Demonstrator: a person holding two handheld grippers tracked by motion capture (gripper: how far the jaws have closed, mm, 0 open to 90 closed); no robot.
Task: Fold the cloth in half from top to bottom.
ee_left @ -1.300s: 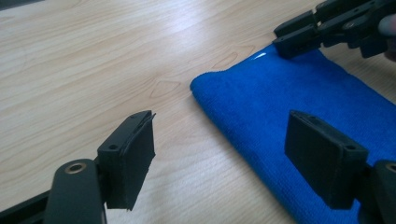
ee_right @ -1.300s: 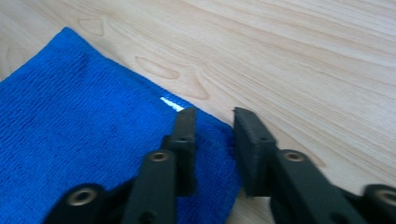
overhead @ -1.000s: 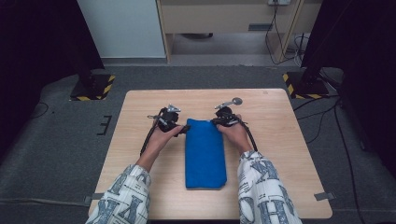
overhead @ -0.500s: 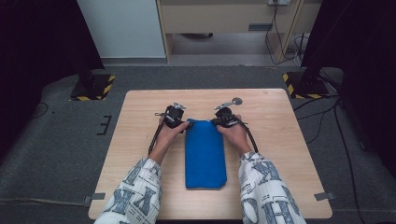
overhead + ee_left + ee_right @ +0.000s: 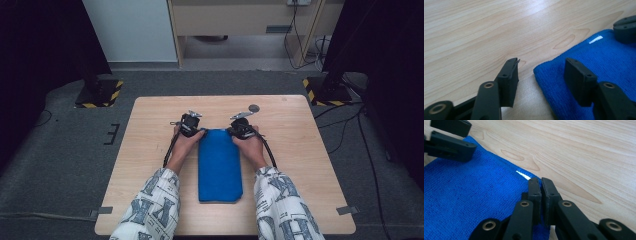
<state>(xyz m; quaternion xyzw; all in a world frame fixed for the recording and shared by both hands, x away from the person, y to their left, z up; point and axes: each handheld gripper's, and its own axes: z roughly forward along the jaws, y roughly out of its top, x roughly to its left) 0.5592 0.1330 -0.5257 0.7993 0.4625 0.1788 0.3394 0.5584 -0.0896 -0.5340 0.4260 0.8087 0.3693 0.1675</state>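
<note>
A folded blue towel [image 5: 220, 167] lies lengthwise on the wooden table [image 5: 300, 150]. My left gripper [image 5: 192, 125] is at its far left corner. In the left gripper view the gripper [image 5: 544, 80] is open. One jaw rests on bare wood and the other over the towel [image 5: 609, 65], with the corner between them. These jaws have just been closing. My right gripper [image 5: 240, 127] is at the far right corner. In the right gripper view the gripper [image 5: 541, 188] is shut on the towel's edge [image 5: 474, 195], beside a small white tag [image 5: 522, 175].
A small grey round disc [image 5: 254, 107] lies on the table beyond the right gripper. Bare wood runs on both sides of the towel. Stand bases with yellow-black tape [image 5: 327, 92] sit on the floor past the table's far corners.
My left gripper has shifted right and down to the towel's far left corner. The right gripper and the towel have stayed put.
</note>
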